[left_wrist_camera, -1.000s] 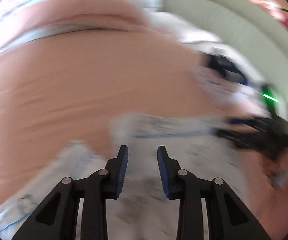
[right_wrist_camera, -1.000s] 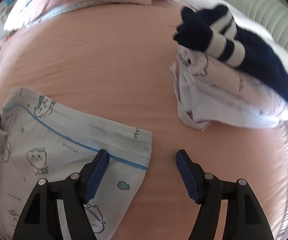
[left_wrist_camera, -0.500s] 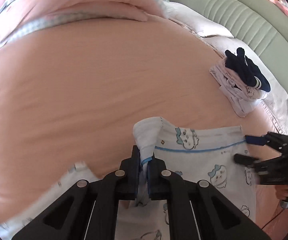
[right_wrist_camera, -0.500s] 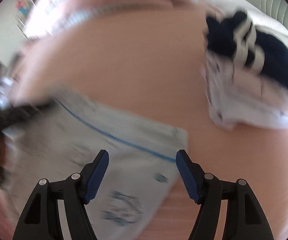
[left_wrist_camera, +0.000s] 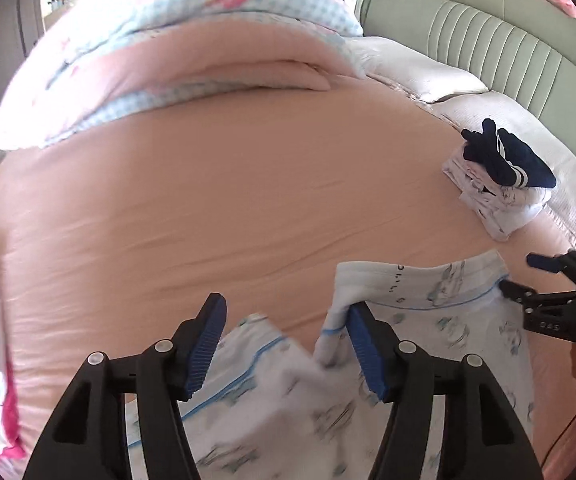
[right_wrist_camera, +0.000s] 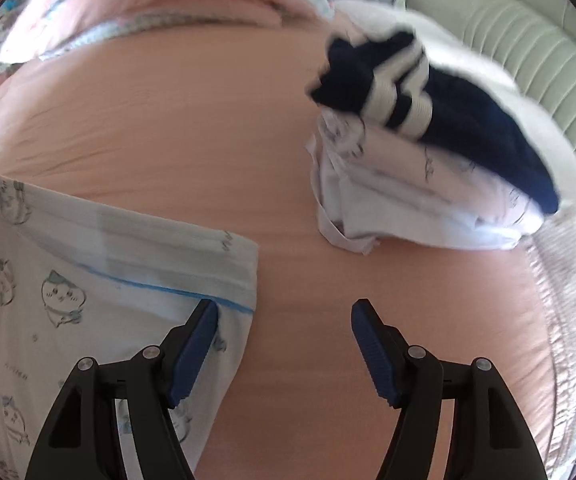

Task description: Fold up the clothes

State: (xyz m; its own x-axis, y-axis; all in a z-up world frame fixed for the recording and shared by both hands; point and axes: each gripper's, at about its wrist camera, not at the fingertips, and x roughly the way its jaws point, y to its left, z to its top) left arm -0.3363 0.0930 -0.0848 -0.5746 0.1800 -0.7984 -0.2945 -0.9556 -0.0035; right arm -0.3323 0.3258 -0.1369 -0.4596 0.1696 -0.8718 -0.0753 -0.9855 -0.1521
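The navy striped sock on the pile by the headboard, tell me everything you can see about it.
The navy sock looks like soft ribbed knit, dark blue with white bands near one end. It lies crumpled and slanted on top of a folded stack of white printed clothes, on the pink bedsheet. Only that stack touches it; neither claw is near.

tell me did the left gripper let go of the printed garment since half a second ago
Yes. The left gripper was clamped on the printed garment's edge; now its jaws stand open, the raised fold draped against one finger, over the pink bedsheet.

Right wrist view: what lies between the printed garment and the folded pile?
Only bare pink sheet separates the printed garment from the folded pile; the right wrist view shows this.
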